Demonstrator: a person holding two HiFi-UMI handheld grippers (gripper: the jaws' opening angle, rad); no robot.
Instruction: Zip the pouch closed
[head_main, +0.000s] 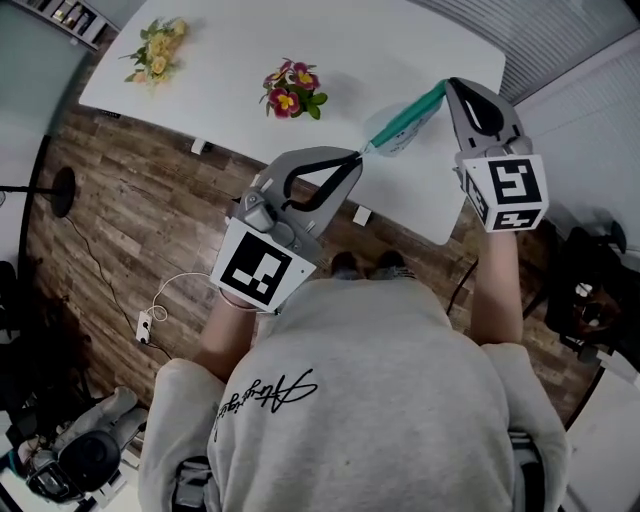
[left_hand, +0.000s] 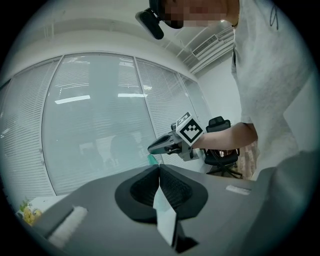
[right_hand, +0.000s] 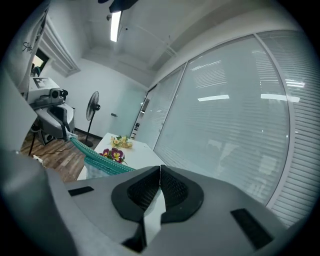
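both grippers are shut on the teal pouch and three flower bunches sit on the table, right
Two bunches, not three: the head view shows a yellow bunch and a purple bunch on the table. The left gripper and right gripper are shut on the teal pouch.

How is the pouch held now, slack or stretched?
Stretched: the pouch spans straight between the left gripper and right gripper, each shut on one end.
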